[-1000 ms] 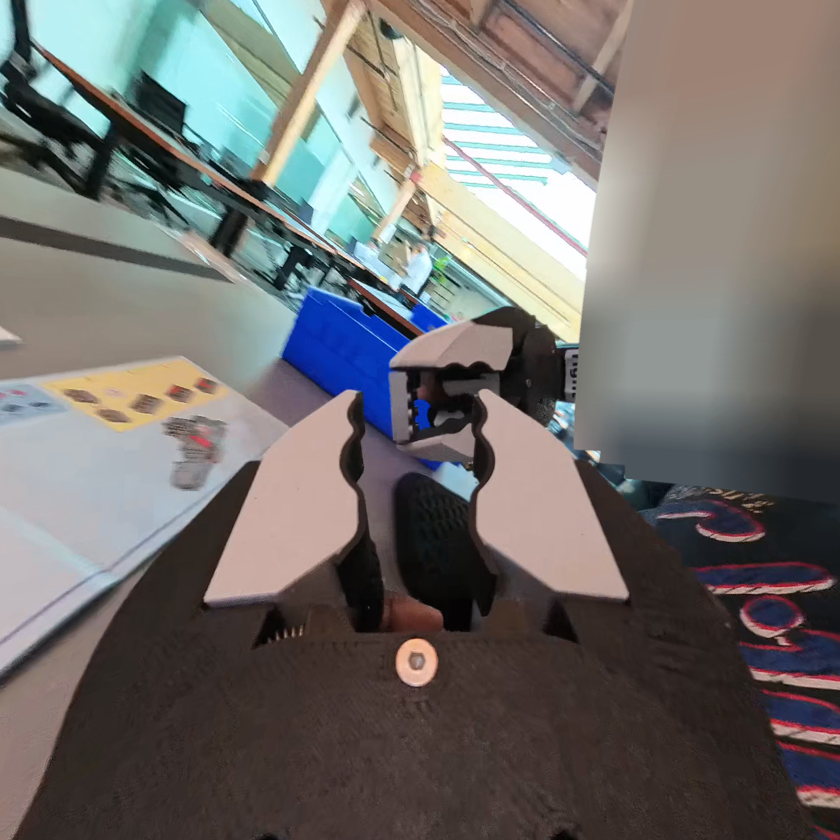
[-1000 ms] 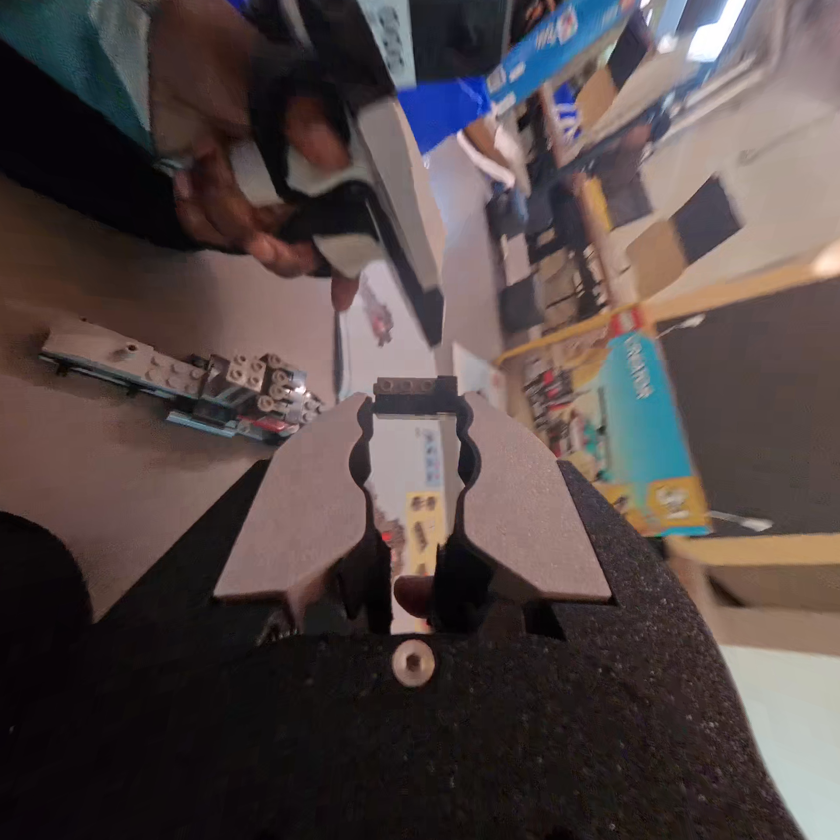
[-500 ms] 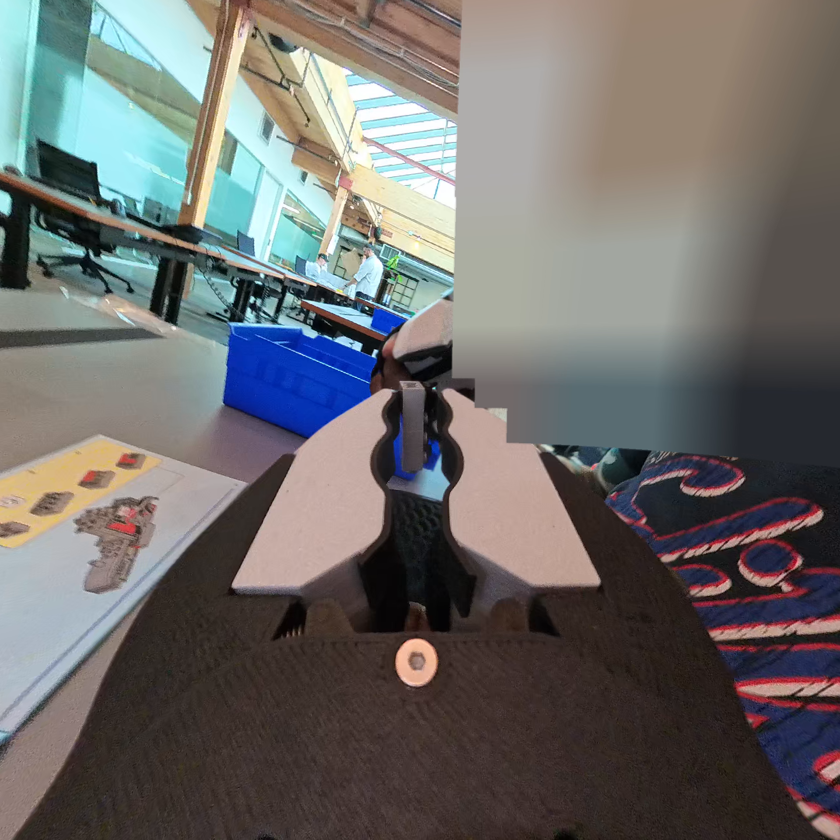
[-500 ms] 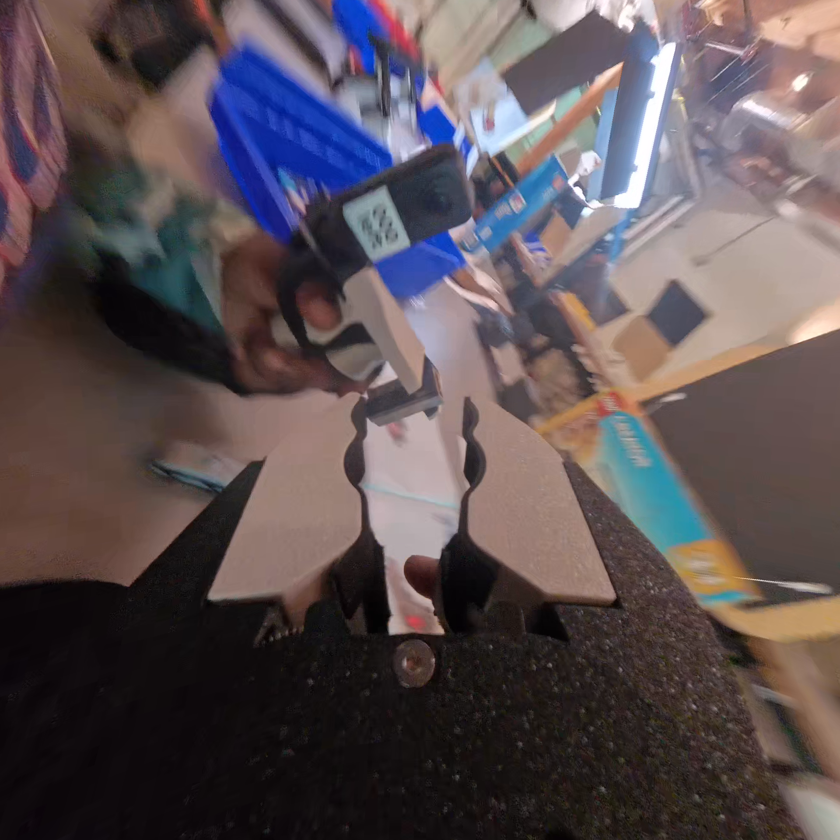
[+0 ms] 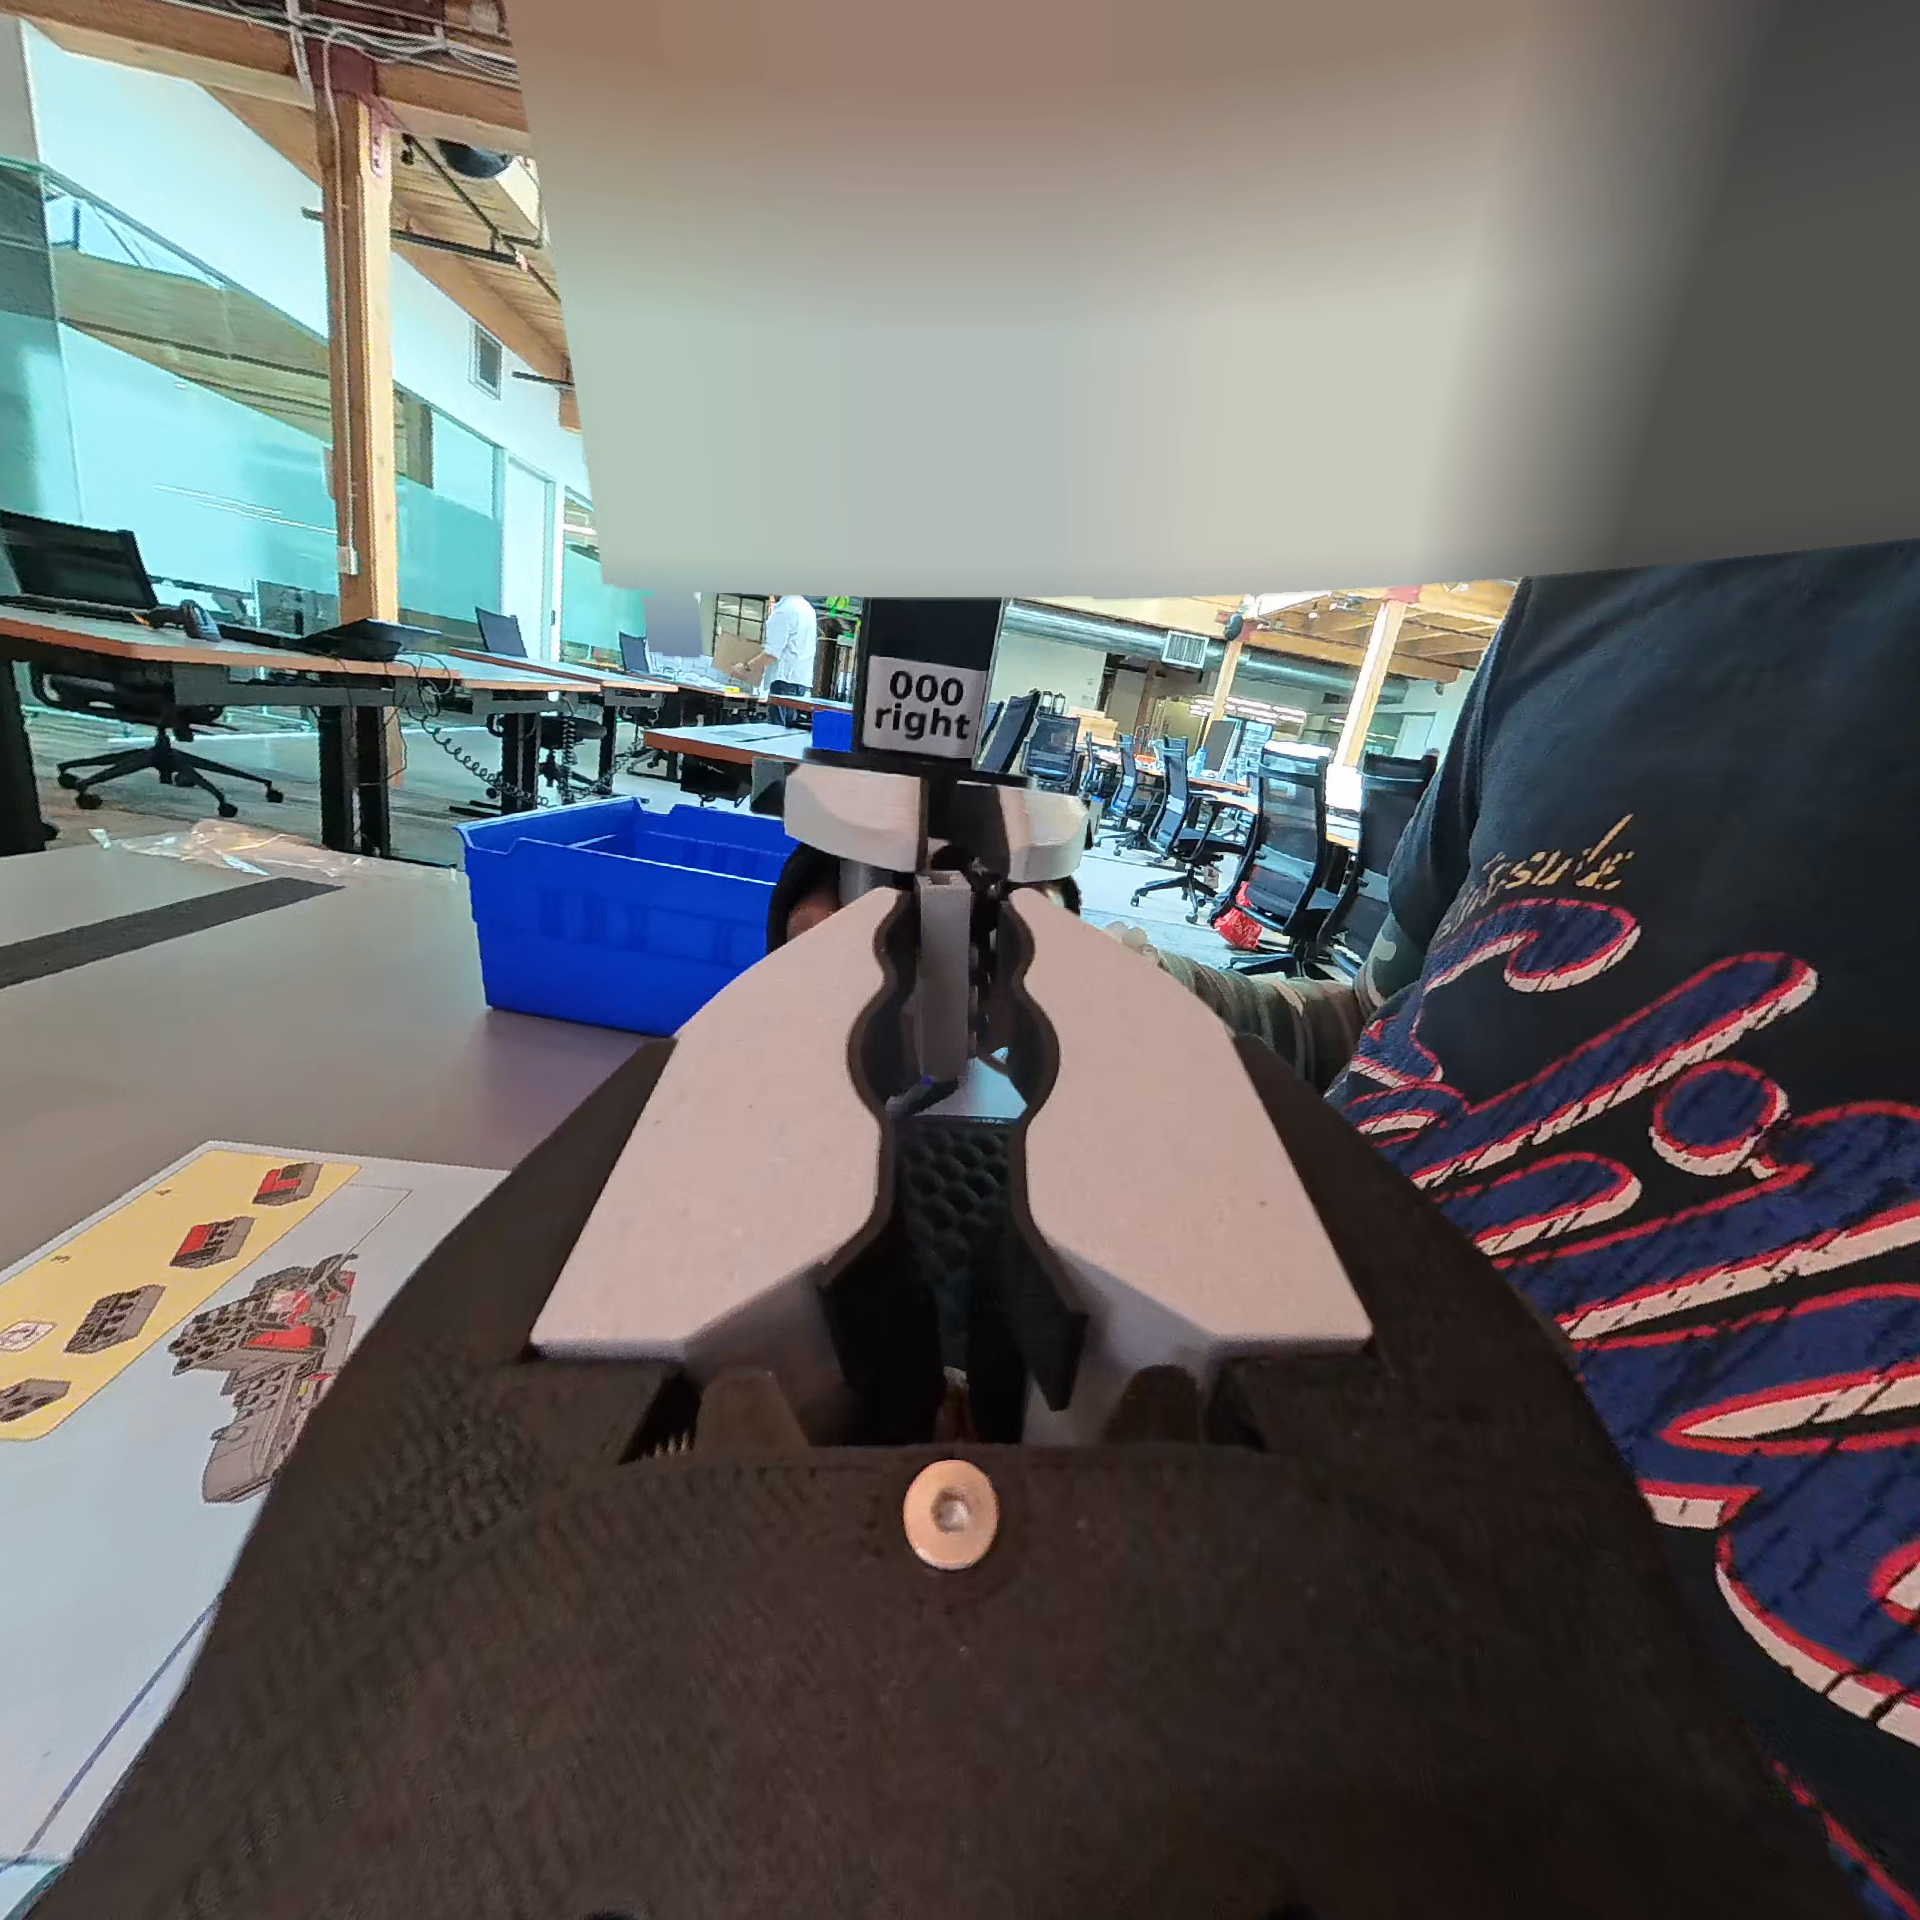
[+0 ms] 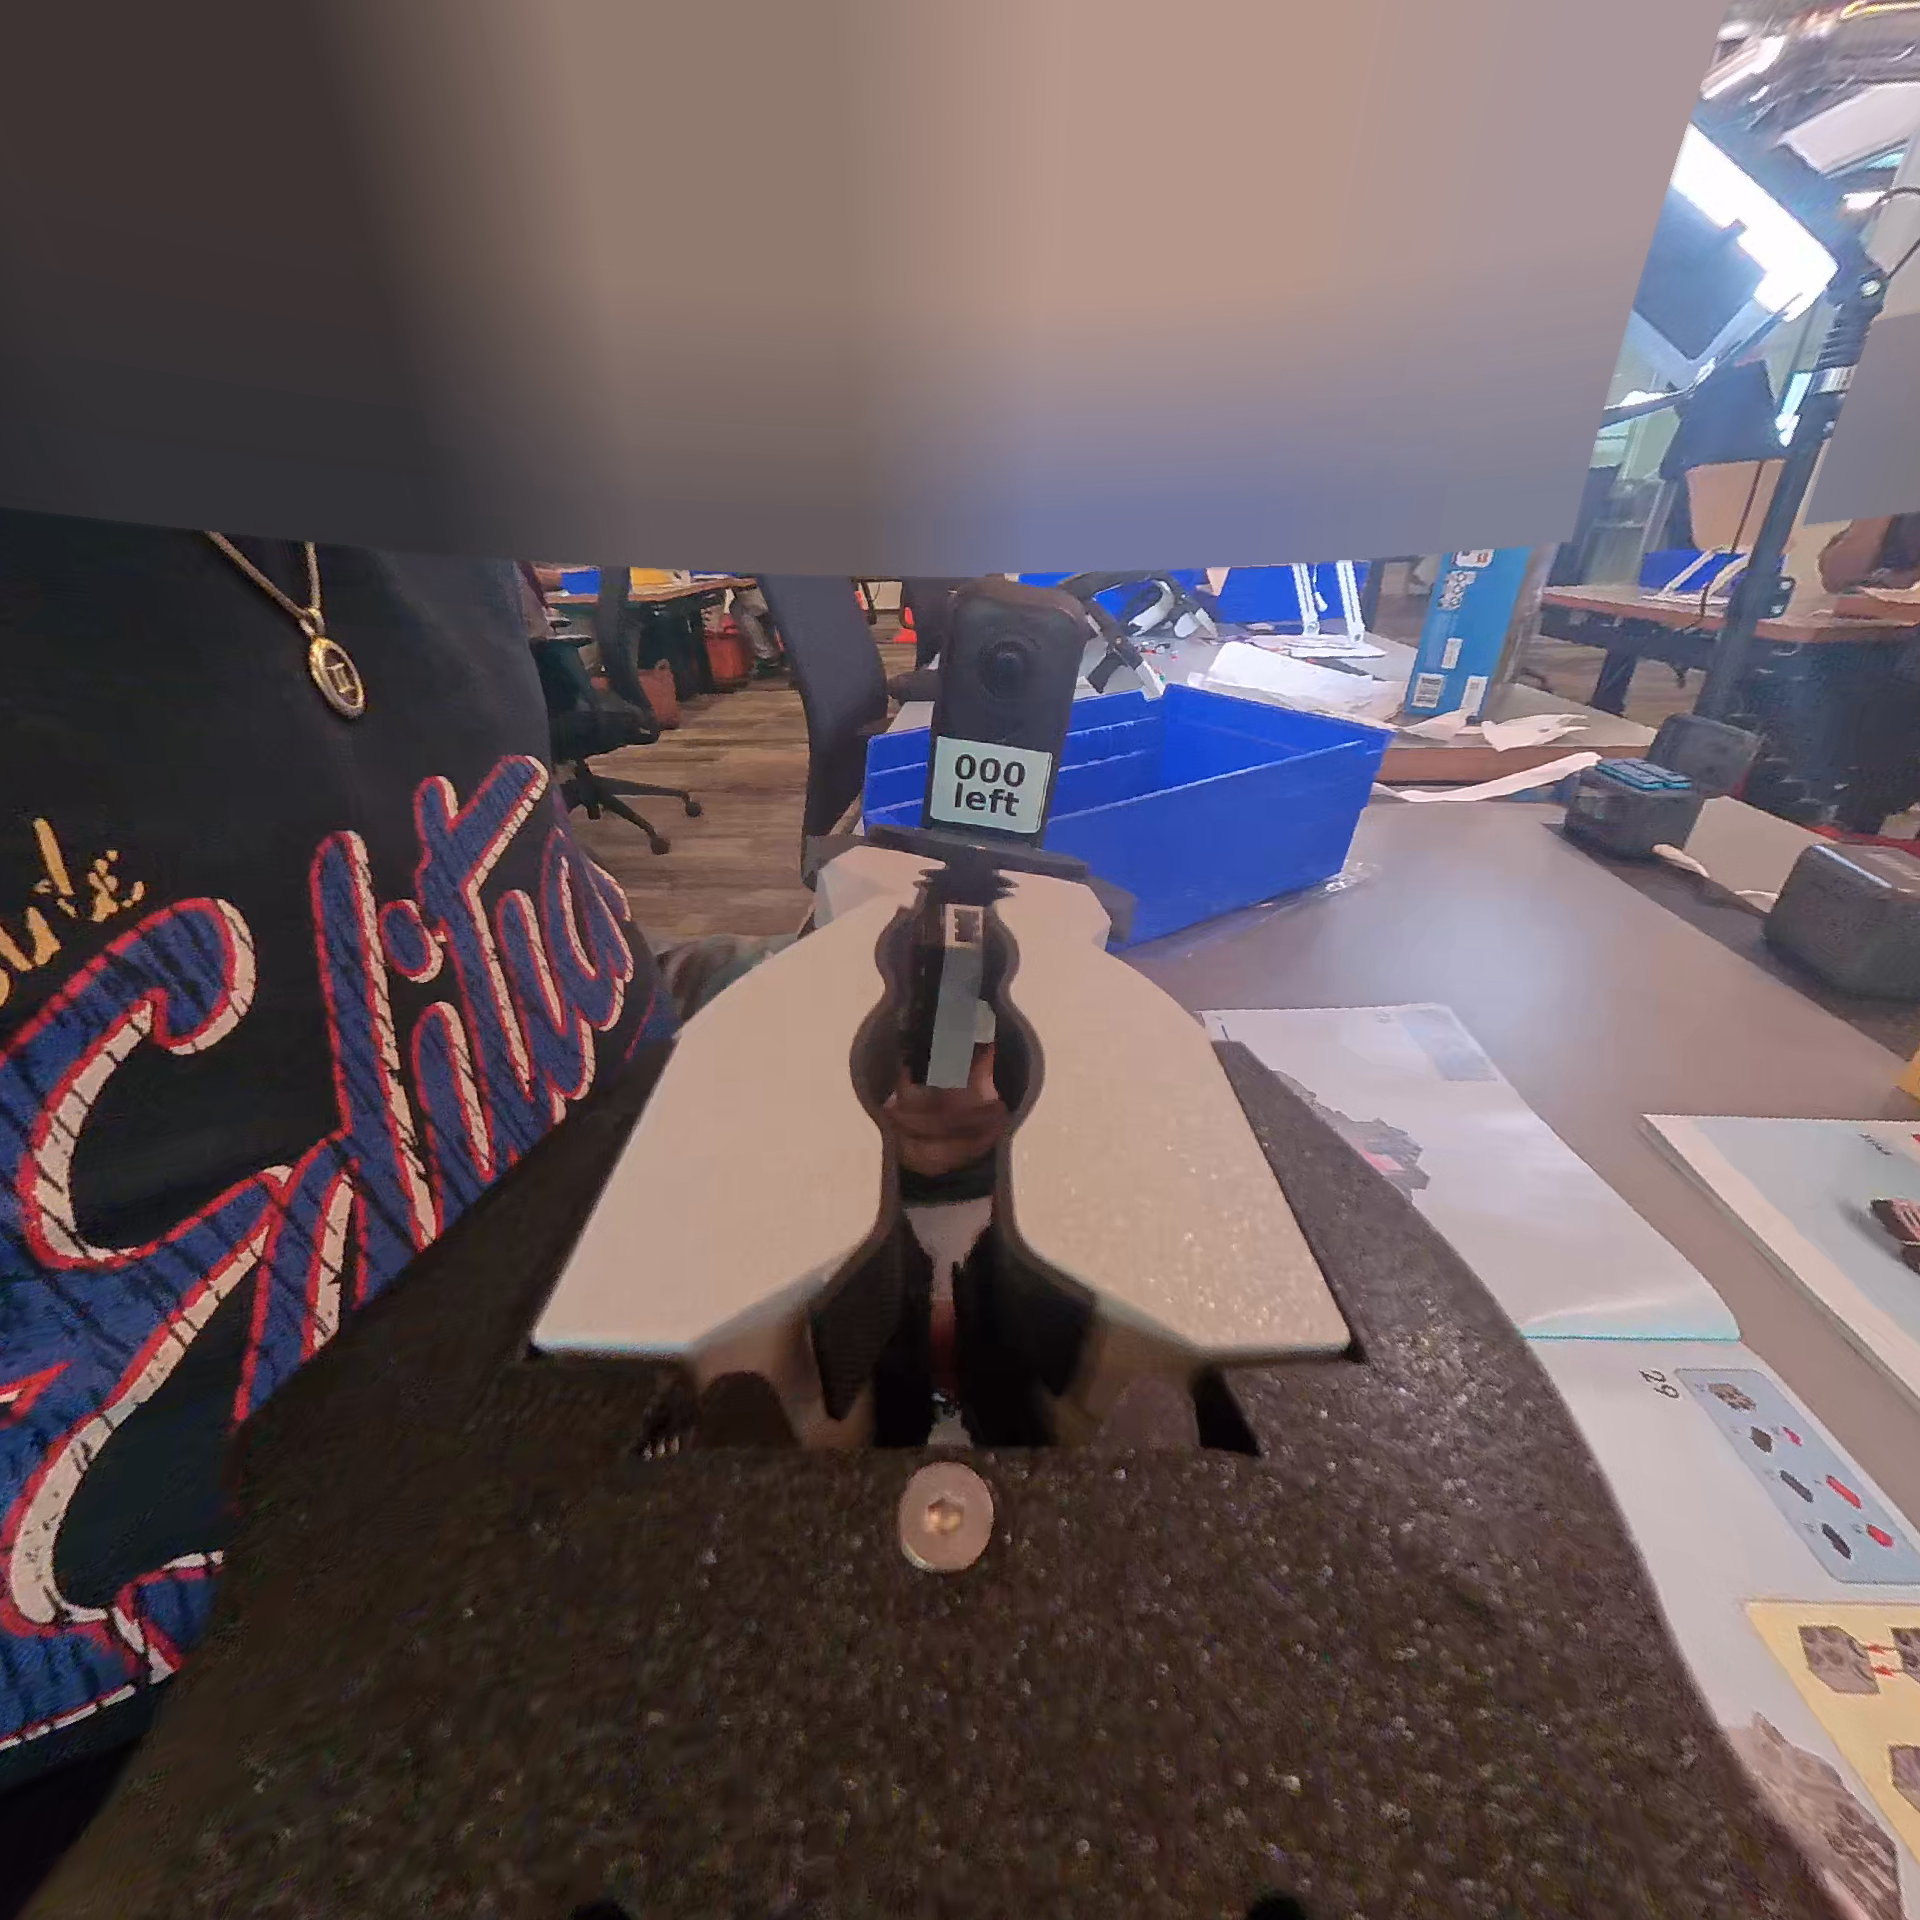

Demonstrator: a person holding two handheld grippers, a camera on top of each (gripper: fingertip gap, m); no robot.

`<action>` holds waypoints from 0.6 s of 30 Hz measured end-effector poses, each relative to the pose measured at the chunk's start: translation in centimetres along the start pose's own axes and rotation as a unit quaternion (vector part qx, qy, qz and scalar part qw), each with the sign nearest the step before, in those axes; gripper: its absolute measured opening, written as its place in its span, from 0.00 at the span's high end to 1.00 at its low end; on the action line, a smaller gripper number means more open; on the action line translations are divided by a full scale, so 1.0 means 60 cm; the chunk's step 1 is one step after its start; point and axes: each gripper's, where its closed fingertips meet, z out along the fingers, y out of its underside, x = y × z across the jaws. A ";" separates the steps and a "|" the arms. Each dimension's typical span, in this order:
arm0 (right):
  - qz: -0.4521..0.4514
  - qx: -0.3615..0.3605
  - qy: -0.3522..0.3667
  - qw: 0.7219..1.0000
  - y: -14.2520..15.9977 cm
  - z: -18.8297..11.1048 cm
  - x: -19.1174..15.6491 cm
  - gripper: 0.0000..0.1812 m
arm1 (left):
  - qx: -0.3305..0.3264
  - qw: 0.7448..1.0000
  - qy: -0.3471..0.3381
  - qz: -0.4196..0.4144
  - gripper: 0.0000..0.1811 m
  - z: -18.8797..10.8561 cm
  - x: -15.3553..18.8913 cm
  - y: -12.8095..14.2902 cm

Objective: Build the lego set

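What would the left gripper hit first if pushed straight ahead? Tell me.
Probably the right gripper, which faces it head-on just past the gray lego piece pinched at the left gripper tips. The exact gap is unclear.

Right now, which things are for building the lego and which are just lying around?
For the job:
left gripper
right gripper
grey lego piece pinched between both
instruction booklet

Just lying about:
blue bin
office chairs
desks
grey table
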 end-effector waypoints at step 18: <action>0.051 0.008 -0.005 0.999 0.010 -0.005 0.001 0.89 | 0.000 1.000 -0.016 0.012 0.92 0.005 -0.003 0.007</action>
